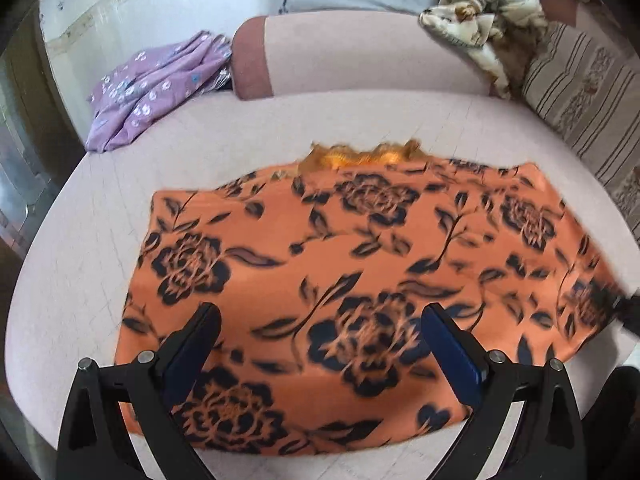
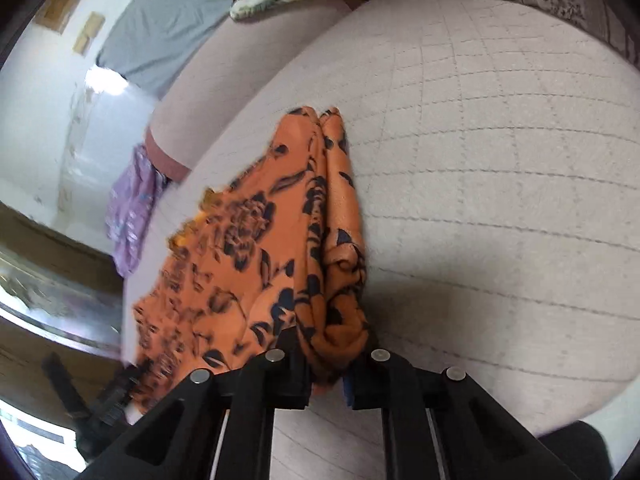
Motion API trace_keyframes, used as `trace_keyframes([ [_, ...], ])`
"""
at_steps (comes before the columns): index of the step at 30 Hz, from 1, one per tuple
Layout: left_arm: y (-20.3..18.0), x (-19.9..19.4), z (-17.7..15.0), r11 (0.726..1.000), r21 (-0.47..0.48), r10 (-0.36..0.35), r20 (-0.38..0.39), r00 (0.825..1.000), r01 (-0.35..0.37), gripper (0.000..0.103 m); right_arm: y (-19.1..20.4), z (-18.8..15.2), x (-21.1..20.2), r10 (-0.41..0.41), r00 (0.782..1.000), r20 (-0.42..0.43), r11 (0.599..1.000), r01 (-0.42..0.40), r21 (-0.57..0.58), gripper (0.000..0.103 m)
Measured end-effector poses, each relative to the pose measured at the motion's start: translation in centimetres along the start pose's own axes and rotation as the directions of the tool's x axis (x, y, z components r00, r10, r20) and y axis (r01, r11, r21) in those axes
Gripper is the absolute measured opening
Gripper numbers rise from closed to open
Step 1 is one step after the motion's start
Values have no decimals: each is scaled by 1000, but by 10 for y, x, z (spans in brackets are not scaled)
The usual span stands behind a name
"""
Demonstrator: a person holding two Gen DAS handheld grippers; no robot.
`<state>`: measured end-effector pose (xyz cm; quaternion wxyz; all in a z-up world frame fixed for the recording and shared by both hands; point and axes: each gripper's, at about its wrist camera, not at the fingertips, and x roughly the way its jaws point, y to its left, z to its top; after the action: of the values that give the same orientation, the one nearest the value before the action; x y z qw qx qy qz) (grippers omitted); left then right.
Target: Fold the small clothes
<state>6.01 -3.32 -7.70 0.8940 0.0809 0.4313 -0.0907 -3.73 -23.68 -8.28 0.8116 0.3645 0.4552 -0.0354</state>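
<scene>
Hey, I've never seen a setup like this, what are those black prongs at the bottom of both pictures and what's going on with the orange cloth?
Those prongs are two handheld grippers, one in each of a person's hands; no robot arm is involved. Each picture comes from a fisheye camera on one gripper, looking forward along its fingers.

In the left wrist picture, the left gripper hovers with jaws wide apart over the orange floral garment, which lies spread on a pale quilted surface. It holds nothing.

In the right wrist picture, the right gripper has its jaws closed on a bunched end of the same garment, lifting it.

A purple floral cloth lies crumpled at the far left edge, and a cream patterned blanket sits behind.
</scene>
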Motion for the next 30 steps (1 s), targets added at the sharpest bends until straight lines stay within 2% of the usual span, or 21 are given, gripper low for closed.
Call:
trace_keyframes([
  [1,-3,5,0,1000,6,0,-16,1000,0,100,-5,-2,6,-21,1000,-20,1000,21,-3,12],
  [3,-10,27,-3,999,40,18,-85,996,-15,100,-12,-2,2,37,999,-30,999,-37,12,17],
  [4,-12,38,-7,998,50,31,-117,993,-25,100,-12,-1,-2,38,998,-42,999,-38,9,23],
  [5,-12,42,-9,999,45,25,-124,992,-20,101,-13,2,-11,30,999,-38,1000,-30,9,33],
  [6,-10,42,-11,999,35,21,-107,994,-17,101,-14,5,-21,18,1000,-16,1000,-18,1,40],
  [7,-10,41,-11,999,36,20,-98,995,-17,101,-15,9,-29,16,1000,8,1000,-15,-5,59],
  [8,-11,41,-11,999,42,20,-97,995,-16,101,-17,16,-39,21,999,40,1000,-21,-4,75],
  [9,-10,42,-11,999,46,17,-95,995,-13,101,-17,28,-46,33,997,73,999,-33,-5,76],
  [12,-8,42,-11,999,40,4,-96,995,0,102,-9,70,-32,83,993,86,996,-81,-26,76],
  [14,-8,42,-12,999,46,8,-89,996,-4,102,1,98,-7,114,992,55,993,-112,-40,76],
  [17,-9,42,-14,999,50,6,-87,996,-2,102,25,133,40,74,997,-13,992,-74,-103,73],
  [18,-8,42,-14,999,50,2,-89,996,2,102,29,141,56,74,997,-37,991,-77,-108,66],
  [19,-8,42,-14,999,51,-1,-92,996,6,102,30,146,67,77,996,-53,992,-82,-100,18],
  [20,-8,41,-13,999,54,-4,-98,995,10,102,27,151,78,39,996,-75,996,-45,-79,8],
  [22,-5,36,-8,999,49,-16,-100,995,21,101,16,153,84,5,999,-50,999,-7,-33,7],
  [24,3,20,-1,1000,14,-27,-33,999,27,101,4,149,80,19,999,-26,1000,-18,24,7],
  [26,10,11,5,999,-22,-26,19,999,26,101,7,143,67,-7,1000,19,1000,7,5,11],
  [27,12,14,7,999,-40,-20,10,1000,20,101,8,141,61,-33,999,37,999,33,-1,17],
  [28,12,23,7,999,-46,-19,-29,999,18,101,6,139,55,-55,998,42,998,54,10,33],
  [29,11,44,3,999,-32,-5,-122,993,1,101,5,136,46,-68,996,51,997,66,43,50],
  [30,10,54,0,1000,-19,0,-155,988,-3,102,4,129,32,-42,996,73,997,37,74,58],
])
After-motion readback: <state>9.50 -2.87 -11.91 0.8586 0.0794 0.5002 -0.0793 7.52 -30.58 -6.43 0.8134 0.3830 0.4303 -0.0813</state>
